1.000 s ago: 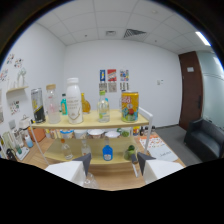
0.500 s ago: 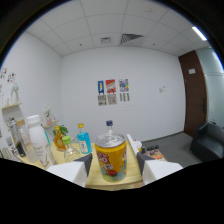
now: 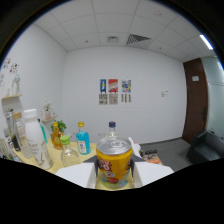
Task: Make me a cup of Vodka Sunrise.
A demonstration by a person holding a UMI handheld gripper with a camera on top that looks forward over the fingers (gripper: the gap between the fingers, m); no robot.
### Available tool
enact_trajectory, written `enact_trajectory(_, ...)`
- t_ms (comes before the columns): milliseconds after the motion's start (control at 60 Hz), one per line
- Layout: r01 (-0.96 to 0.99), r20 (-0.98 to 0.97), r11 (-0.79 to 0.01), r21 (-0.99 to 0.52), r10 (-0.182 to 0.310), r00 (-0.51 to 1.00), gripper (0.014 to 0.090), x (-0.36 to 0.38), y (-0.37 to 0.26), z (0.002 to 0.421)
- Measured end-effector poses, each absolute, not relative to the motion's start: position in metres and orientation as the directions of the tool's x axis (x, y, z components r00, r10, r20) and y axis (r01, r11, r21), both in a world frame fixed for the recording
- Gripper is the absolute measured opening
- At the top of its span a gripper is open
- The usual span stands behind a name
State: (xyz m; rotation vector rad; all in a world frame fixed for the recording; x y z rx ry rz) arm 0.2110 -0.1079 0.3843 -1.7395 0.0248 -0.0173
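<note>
- Right up close, the gripper point(image 3: 114, 176) has its two pale fingers spread wide, and an orange can point(image 3: 114, 164) stands between them. Dark pads sit close against its sides, but I can't tell whether both are actually pressing, so call it framed, not held.
- The can stands upright on the yellow shelf point(image 3: 80, 161), silver top facing up. Whether the tab is pulled, I can't make out.
- My read on handling: thin metal, stiff if it's full, easy to dent if it's not. The printed wall is smooth and likely slippery, and a full can would be fairly heavy for its size. Best bet is the middle of the body, one finger on each side, squeeze kept gentle, can kept level.
- Just behind the can, a clear bottle with a dark cap point(image 3: 112, 131) pokes up, mostly hidden.
- To its side, a blue bottle with a yellow cap point(image 3: 82, 139), then a clear bottle with a green cap point(image 3: 68, 153).
- Further along the shelf, a tall white bottle point(image 3: 35, 145).
- Far back, a white wall with a few posters point(image 3: 115, 92), and a dark door point(image 3: 195, 105) off to the side.
</note>
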Motion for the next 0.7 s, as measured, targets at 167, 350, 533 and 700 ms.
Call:
enact_trajectory(167, -0.036, -0.031, -0.131, -0.991, -0.042, 0.999, 0.0507, 0.209, -0.127, 0.402)
enact_trajectory(350, -0.076, -0.072, -0.097, -0.992, -0.046, 0.996, 0.0507, 0.195, -0.176, 0.415)
enact_trajectory(533, -0.129, -0.125, -0.151, -0.98, -0.038, 0.991, 0.0504, 0.167, -0.216, 0.357)
enact_trajectory(700, -0.168, -0.166, -0.251, -0.953, -0.03, 0.986, 0.0505, 0.136, -0.224, 0.265)
